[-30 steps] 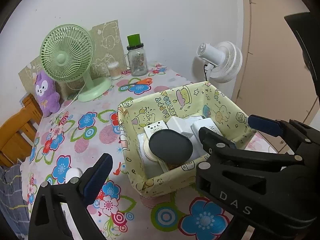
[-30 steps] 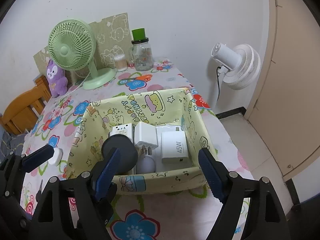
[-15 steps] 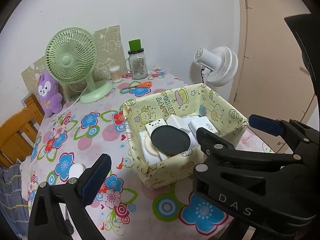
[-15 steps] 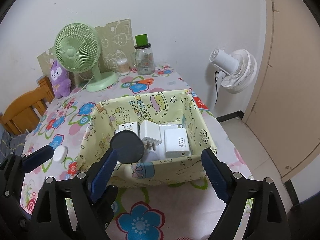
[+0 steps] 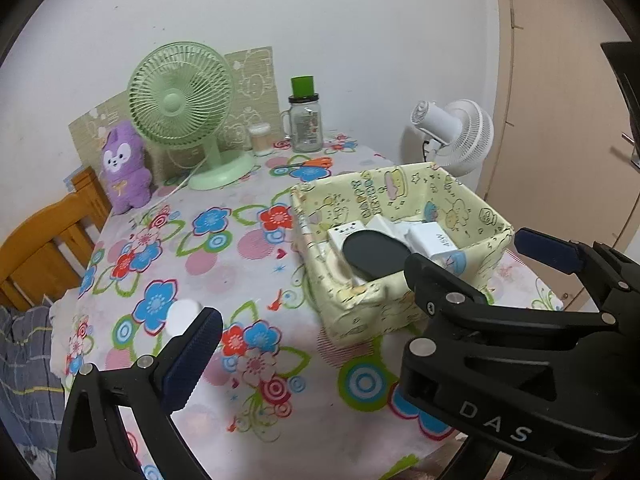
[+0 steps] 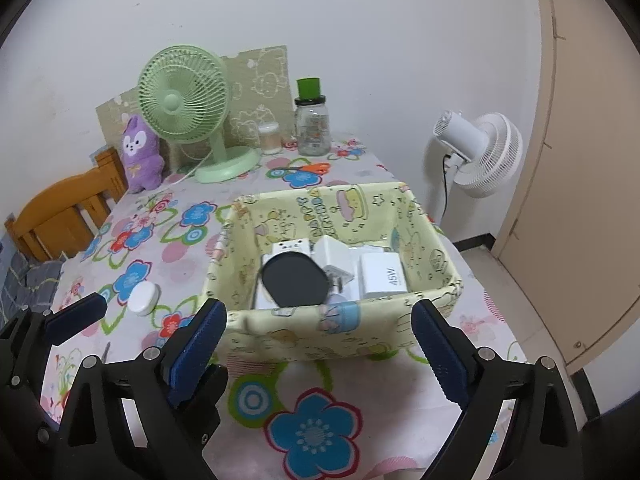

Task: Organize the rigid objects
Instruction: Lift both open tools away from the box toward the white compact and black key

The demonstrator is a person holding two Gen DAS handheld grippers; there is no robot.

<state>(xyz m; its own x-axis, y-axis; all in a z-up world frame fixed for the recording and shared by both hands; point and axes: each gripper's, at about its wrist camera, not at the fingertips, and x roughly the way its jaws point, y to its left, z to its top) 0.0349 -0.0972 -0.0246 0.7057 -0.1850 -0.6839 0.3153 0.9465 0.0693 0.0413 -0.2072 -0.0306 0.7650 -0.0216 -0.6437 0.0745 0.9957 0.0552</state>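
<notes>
Two grippers sit nearest the cameras, both over the near edge of the table [image 6: 256, 396] with its flowered cloth. Right gripper [image 6: 320, 344]: jaws spread wide, have just been opening, nothing between them; blue pads flank the near wall of the fabric basket [image 6: 340, 336] without touching it. Left gripper [image 5: 364, 300]: only its left finger [image 5: 192, 354] is clear in its own view, the other side is hidden behind the right gripper's body, so I cannot tell its state; nothing visibly held.

Small white round case [image 6: 143, 298] lies on the cloth just left of the basket, outside it.

Inside the basket: black round disc [image 6: 294, 282] on top at front-left, white plug adapter [image 6: 332, 256] just behind it, white 45W charger [image 6: 383, 274] to the right, white socket block [image 6: 289, 247] at back-left.

Farther back: orange scissors [image 5: 308, 163], then green desk fan [image 6: 188, 108], purple plush [image 6: 141, 156], cotton swab jar [image 6: 269, 138], glass jar with green lid [image 6: 313, 122] along the wall. White fan [image 6: 480, 152] stands off the table at right; wooden chair [image 6: 60, 212] at left.
</notes>
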